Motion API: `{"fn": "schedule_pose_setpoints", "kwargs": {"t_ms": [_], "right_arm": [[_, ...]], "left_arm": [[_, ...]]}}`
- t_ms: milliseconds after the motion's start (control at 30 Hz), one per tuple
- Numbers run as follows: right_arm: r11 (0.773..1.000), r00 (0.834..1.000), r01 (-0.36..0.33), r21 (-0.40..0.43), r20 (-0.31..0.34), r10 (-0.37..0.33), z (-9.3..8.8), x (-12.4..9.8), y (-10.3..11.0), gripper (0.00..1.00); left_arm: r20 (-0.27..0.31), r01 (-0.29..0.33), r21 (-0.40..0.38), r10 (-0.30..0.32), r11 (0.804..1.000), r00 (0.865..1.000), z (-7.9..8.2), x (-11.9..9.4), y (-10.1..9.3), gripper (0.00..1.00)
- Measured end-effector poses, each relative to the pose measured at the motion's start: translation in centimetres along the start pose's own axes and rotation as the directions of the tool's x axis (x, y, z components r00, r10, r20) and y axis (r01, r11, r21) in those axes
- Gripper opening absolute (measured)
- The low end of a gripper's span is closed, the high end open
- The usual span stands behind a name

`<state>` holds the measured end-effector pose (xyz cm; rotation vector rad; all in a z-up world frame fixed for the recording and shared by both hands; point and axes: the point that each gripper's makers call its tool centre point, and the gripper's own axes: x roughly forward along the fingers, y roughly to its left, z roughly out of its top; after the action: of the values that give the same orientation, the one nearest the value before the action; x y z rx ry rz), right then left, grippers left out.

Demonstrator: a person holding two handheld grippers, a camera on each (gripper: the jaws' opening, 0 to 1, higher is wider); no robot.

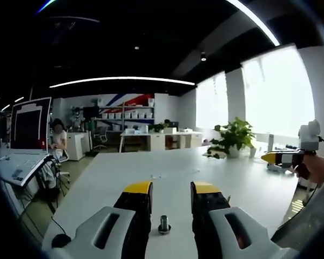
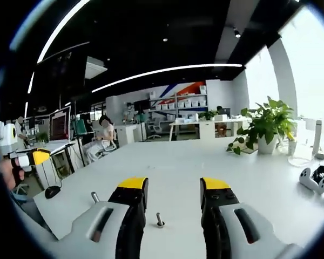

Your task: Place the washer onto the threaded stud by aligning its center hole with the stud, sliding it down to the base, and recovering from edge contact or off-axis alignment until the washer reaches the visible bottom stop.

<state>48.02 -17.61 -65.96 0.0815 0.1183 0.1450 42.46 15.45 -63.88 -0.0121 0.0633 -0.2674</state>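
Observation:
A short threaded metal stud (image 1: 164, 222) stands upright on the white table (image 1: 151, 167), with a wider collar at its foot. It sits low between the yellow-tipped jaws of my left gripper (image 1: 171, 187), which is open and empty. In the right gripper view a small upright stud (image 2: 160, 219) stands between the jaws of my right gripper (image 2: 174, 183), also open and empty. A second small metal pin (image 2: 95, 197) stands further left. I cannot make out a washer with certainty. A hand holds the right gripper (image 1: 275, 157) far to the right, and the left gripper (image 2: 31, 156) shows at the left.
A potted plant (image 1: 235, 137) stands at the far right of the table, with white controllers (image 2: 316, 181) near it. A black mouse (image 2: 53, 191) lies by the left edge. Desks, shelves, a monitor (image 1: 29, 124) and a seated person (image 2: 103, 137) are beyond.

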Motion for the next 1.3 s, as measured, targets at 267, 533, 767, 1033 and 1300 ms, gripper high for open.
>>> {"fn": "schedule_pose_setpoints", "kwargs": {"t_ms": [267,533,767,1033,1300], "right_arm": [[1.000,1.000,-0.010,-0.014,-0.006,0.010,-0.2,0.2,0.4,0.43],[0.999,1.000,-0.014,-0.036,-0.017,0.014,-0.3,0.3,0.6,0.43],[0.999,0.999,-0.030,-0.046,-0.025,0.029,-0.6,0.3,1.0,0.43],[0.997,0.998,-0.037,-0.065,-0.060,0.033,-1.6,0.3,1.4,0.43],[0.996,0.997,-0.025,-0.080,-0.068,0.019,-1.7,0.2,1.2,0.43]], "left_arm": [[0.000,-0.012,0.002,0.012,1.000,1.000,-0.1,0.0,0.3,0.28],[0.025,-0.024,-0.015,0.025,1.000,0.999,0.5,0.1,0.8,0.28],[0.024,-0.021,-0.013,0.021,1.000,0.999,0.6,0.1,0.5,0.28],[0.033,-0.005,-0.005,0.006,1.000,0.999,0.9,0.1,0.1,0.28],[0.034,0.002,-0.020,-0.001,1.000,0.999,0.9,0.1,0.0,0.28]]}}
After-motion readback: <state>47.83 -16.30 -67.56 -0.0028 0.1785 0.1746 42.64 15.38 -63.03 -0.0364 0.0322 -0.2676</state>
